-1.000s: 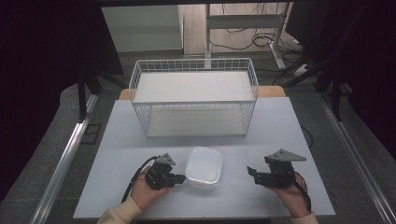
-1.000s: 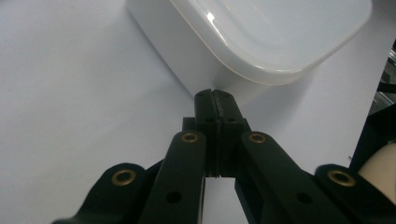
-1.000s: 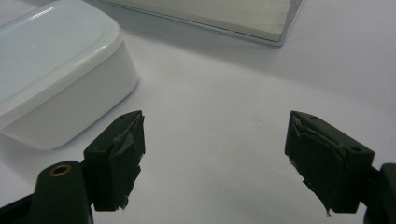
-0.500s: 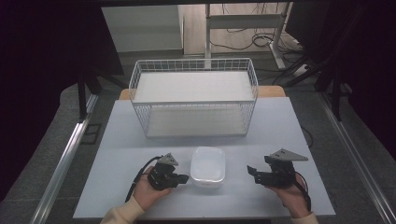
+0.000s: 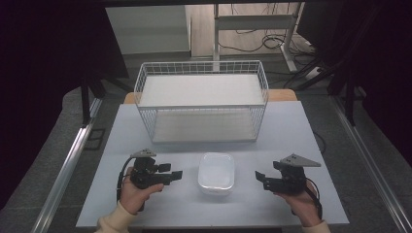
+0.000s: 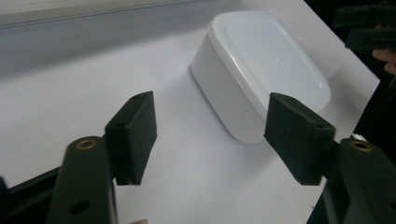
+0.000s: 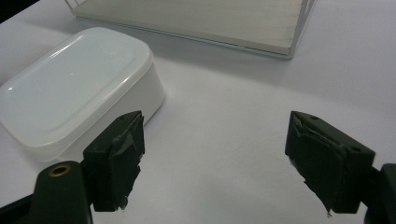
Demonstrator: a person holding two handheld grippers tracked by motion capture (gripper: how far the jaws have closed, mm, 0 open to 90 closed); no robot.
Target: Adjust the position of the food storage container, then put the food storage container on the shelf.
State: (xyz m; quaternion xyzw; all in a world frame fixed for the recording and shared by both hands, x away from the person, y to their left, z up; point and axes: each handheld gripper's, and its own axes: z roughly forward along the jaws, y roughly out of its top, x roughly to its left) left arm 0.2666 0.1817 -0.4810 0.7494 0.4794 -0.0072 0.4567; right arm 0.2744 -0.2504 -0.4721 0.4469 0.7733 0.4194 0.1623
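Observation:
A white lidded plastic container [image 5: 216, 173] sits on the pale table [image 5: 272, 126] near its front edge, between my two grippers. My left gripper [image 5: 175, 175] is held just left of it, apart from it, jaws open and pointing at it. In the left gripper view the container [image 6: 261, 70] lies ahead of the open left gripper [image 6: 217, 135], nothing between the pads. My right gripper [image 5: 261, 178] is open to the container's right, with a gap. The right gripper view shows the container [image 7: 70, 84] at the left of the open right gripper [image 7: 223, 161].
A white wire basket [image 5: 201, 99] with a pale floor board stands empty at the back middle of the table; its near corner [image 7: 294, 46] is ahead of the right gripper. Bare table lies on both sides of the container. Dark floor and rails flank the table.
The container slid slightly right. My left gripper, which was against its left side, has pulled back to the left and stands apart from it. The right gripper has barely moved.

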